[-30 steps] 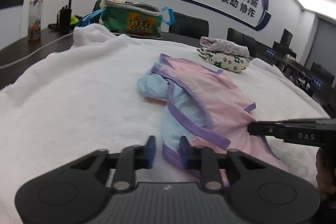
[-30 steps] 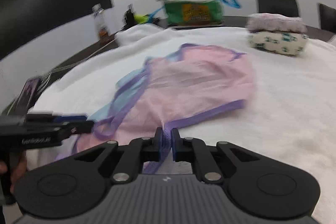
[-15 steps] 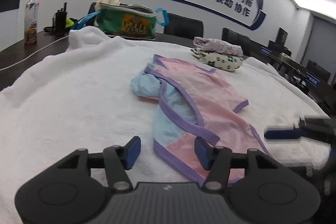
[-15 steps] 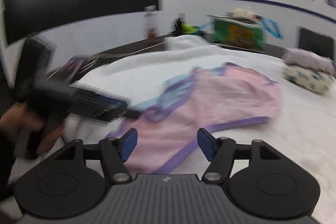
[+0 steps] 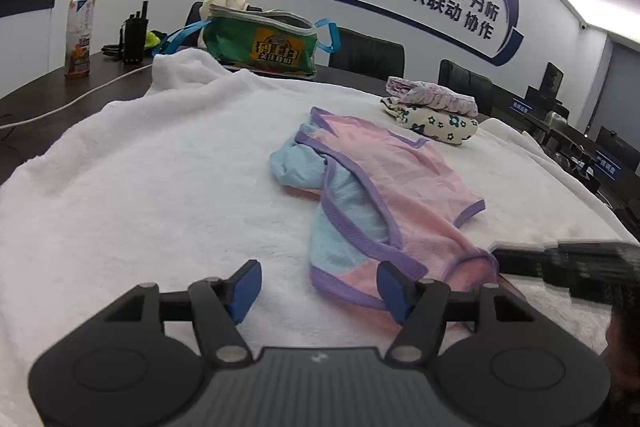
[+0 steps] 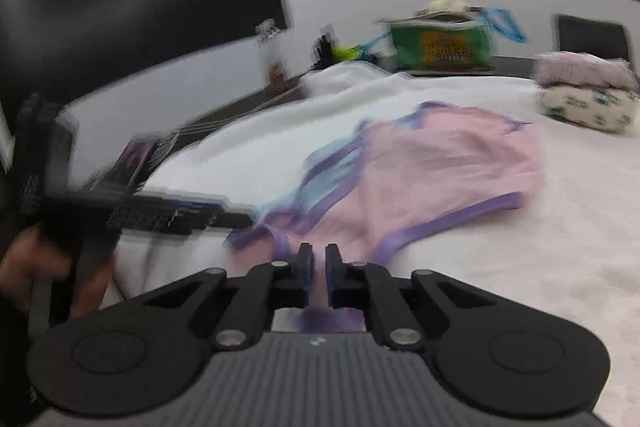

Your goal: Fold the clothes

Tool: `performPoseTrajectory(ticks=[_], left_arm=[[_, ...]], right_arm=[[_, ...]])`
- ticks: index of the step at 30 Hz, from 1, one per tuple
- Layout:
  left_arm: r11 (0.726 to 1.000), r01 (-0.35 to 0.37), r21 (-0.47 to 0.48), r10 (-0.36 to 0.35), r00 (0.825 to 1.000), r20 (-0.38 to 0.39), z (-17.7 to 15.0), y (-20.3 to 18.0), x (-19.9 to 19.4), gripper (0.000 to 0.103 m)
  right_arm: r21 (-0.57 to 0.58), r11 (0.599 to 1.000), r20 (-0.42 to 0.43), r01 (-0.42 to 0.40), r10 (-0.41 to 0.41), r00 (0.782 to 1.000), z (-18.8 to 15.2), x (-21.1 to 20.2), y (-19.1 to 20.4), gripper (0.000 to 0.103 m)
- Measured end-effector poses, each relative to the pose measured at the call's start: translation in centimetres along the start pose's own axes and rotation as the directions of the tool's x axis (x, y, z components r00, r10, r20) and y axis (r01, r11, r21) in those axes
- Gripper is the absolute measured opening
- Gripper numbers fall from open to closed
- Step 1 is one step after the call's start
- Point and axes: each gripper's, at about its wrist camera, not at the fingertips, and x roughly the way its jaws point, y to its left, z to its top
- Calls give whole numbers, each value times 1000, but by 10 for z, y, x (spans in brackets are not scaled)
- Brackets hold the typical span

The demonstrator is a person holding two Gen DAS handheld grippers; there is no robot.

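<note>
On the white towel (image 5: 132,163), the left gripper (image 5: 318,285) angles down, jaws just widened around the pink garment's (image 5: 408,183) near hem (untouched), while the right gripper (image 6: 316,263) has just clenched that hem.

The left tongs (image 5: 318,289) are matte black: a ribbed grey-black housing with a small pale logo, a round embossed disc to either side of it, and angled linkage arms pinned with silver screws. The fingertips (image 5: 245,285) carry blue pads. The right tongs (image 6: 316,265) share that build. A bare hand (image 6: 48,273) grips a black handle, blurred.
</note>
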Motion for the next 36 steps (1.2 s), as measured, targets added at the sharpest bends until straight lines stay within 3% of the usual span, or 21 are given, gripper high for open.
performPoseTrajectory(ticks=[3,7,9,11,13,14,16,18,26,27,28,30,33,36], left_arm=[[1000,19,24,-19,1000,-3,0,-7,0,64],[997,15,72,-14,1000,-14,-3,-14,3,70],[996,-4,88,5,1000,-12,-4,-15,3,70],[998,-14,58,15,1000,-10,-4,-6,4,71],[1000,-11,4,11,1000,-14,-2,5,8,71],[1000,-8,-18,8,1000,-13,0,9,9,71],[999,-23,-30,23,1000,-8,4,14,7,71],[998,-60,-32,60,998,12,8,19,3,71],[996,-36,-82,38,999,28,12,35,-8,71],[997,-24,-75,26,999,32,12,34,-9,71],[998,-6,-70,9,999,36,11,34,-9,71],[998,31,-60,-28,999,43,9,34,-11,71],[999,44,-10,-43,999,26,7,31,-12,71],[996,42,85,-41,999,-12,7,17,-7,72]], right_arm=[[123,989,19,79,-82,996,8,5,-19,6],[172,963,-10,207,-208,978,9,12,-35,7],[161,969,-3,188,-190,982,9,7,-37,9],[98,992,8,75,-76,997,9,-4,-30,21],[-50,999,20,4,-3,1000,6,-16,-11,68],[-131,991,29,-15,19,999,3,-22,0,76],[-262,964,30,-43,53,998,-6,-26,17,80],[-297,952,-8,-76,77,997,-11,-23,24,79],[-305,944,-82,-124,103,991,-22,-5,29,75],[-302,945,-91,-124,101,991,-23,-2,28,65],[-300,946,-100,-125,99,990,-24,1,27,40],[-295,947,-117,-126,95,989,-26,6,25,11],[-221,975,-48,-28,18,999,-17,5,15,2],[-67,994,4,87,-86,996,0,0,-10,2]])
